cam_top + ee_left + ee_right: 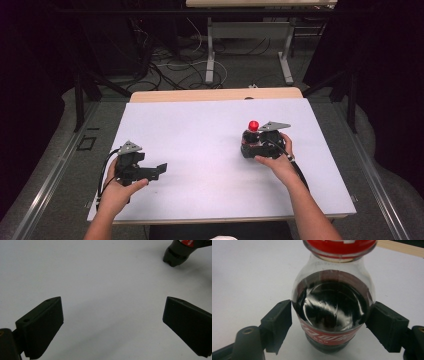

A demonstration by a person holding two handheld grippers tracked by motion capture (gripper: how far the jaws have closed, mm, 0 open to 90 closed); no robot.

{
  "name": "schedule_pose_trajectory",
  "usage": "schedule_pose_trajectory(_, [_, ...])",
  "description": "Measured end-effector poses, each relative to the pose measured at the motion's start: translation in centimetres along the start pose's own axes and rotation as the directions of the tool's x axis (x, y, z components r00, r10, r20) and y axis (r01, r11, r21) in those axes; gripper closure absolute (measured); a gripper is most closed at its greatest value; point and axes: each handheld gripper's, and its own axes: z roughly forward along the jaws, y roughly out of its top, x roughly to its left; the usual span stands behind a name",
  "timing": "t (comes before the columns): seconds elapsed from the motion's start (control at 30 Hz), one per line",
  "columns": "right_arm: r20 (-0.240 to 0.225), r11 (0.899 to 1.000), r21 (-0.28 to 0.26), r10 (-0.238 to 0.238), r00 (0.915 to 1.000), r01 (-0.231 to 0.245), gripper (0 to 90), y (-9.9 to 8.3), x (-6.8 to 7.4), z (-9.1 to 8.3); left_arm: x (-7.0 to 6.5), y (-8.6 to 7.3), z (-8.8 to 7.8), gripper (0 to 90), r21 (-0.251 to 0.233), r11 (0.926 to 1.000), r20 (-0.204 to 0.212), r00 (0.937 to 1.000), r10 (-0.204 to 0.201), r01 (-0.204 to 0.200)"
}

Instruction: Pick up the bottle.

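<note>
A small cola bottle [249,136] with a red cap [253,125] and red label stands upright on the white table [200,130], right of centre. My right gripper [248,145] reaches it from the near right side. In the right gripper view the bottle [333,307] sits between the two black pads [279,322], which touch its sides just above the label, so this gripper is shut on it. My left gripper [156,171] rests at the near left of the table, open with nothing between its jaws [112,325]. Its view catches the bottle's base [178,252] at the upper right.
The table's wooden far edge [215,94] runs behind the white surface. Beyond it, on the floor, stand a desk's metal legs [210,55] and loose cables [165,67]. Dark curtains hang on both sides.
</note>
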Motion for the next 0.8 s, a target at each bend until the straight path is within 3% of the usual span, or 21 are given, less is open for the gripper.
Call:
schedule_pose_trajectory(0.37, [0.021, 1.0, -0.01, -0.02, 0.9996, 0.02, 27.4, -0.07, -0.03, 0.23, 0.16, -0.02, -0.11, 3.9, -0.002, 1.0, -0.005, 1.0, -0.006, 0.006])
schedule_pose_trajectory(0.5, [0.009, 1.0, -0.017, 0.006, 0.9999, -0.006, 27.5, -0.31, -0.05, 0.29, 0.11, -0.03, -0.05, 3.9, -0.001, 1.0, -0.003, 1.0, -0.009, 0.009])
schedule_pose_trajectory(0.8, [0.007, 1.0, -0.015, 0.004, 1.0, -0.004, 27.3, -0.54, -0.22, 0.59, 0.2, -0.07, 0.04, 4.2, 0.0, 1.0, -0.002, 1.0, -0.007, 0.007])
